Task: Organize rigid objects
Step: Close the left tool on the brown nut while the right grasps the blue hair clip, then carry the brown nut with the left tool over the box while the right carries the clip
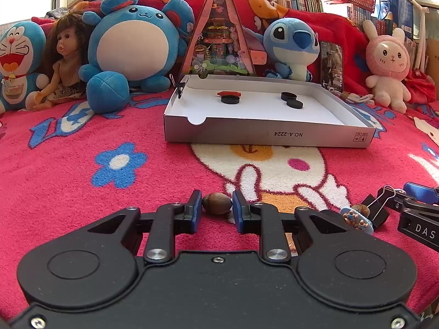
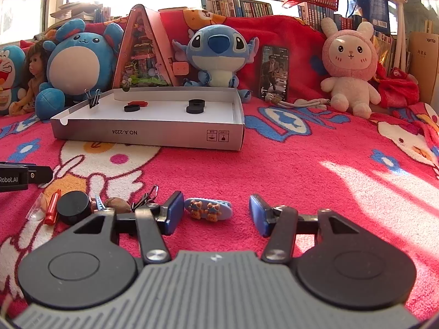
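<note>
Two grippers rest low on the red blanket (image 1: 68, 181), both in front of the white box (image 1: 270, 135), which is the landmark here. The left gripper (image 1: 216, 208) has a brown nut (image 1: 216, 203) between its blue fingers (image 1: 196, 205); the fingers stand close on both sides of the nut, but I cannot tell if they really press it. The right gripper (image 2: 216, 209) is spread wide, and a blue hair clip (image 2: 208, 209) with two small bears lies on the blanket between its fingers, nearer to the left finger, not held. Left of this gripper, also in front of the box, lie a black disc (image 2: 73, 207), a red tube (image 2: 52, 206), a second nut (image 2: 118, 205) and a binder clip (image 2: 146, 195), close together. Inside the box are three black discs (image 1: 291, 100) and one red piece (image 1: 229, 93), and another binder clip (image 2: 94, 97) sits on its left wall. Behind the box stand plush toys (image 2: 216, 52) and a phone (image 2: 275, 72).
</note>
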Motion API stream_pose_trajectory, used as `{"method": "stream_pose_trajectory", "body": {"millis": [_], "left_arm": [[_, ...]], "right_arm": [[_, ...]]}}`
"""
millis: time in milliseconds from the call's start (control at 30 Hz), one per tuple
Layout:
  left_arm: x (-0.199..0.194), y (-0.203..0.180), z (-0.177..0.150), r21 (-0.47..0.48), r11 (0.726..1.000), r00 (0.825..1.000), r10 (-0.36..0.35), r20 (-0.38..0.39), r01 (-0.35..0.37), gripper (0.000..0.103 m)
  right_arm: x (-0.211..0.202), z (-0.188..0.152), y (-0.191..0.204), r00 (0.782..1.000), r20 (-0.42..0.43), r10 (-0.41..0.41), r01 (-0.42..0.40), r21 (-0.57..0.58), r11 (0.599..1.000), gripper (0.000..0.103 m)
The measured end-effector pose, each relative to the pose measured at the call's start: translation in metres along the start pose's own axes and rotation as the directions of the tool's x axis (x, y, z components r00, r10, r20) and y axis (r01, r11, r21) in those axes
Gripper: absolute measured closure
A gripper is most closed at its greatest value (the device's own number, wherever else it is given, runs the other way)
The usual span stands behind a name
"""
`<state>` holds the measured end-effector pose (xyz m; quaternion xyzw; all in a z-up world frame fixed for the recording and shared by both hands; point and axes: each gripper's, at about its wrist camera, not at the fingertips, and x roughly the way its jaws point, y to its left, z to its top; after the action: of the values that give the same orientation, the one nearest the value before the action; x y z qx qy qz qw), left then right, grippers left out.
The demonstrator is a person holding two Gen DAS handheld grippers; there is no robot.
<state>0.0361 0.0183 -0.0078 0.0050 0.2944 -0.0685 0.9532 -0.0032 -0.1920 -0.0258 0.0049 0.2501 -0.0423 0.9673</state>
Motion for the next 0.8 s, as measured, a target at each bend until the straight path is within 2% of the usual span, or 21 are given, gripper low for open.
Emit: {"method": "stream_pose_trajectory", "body": {"millis": [300,800], "left_arm": [[0.0016,-0.0006,-0.0004,0.011,1.000,1.000,0.006,0.004,-0.006,0.080],[-0.0015,0.0000,0.0052,0.009,1.000,1.000,0.007,0.024,-0.008,0.080]], "right_arm": [[-0.0028,0.0007,0.0014,1.000,-0.003,0.021,-0.021,0.000,1.000,0.060],[-0.0068,0.0094,-0.0011,0.999,0.020,0.033,-0.033,0.013,0.999,0.060]]}}
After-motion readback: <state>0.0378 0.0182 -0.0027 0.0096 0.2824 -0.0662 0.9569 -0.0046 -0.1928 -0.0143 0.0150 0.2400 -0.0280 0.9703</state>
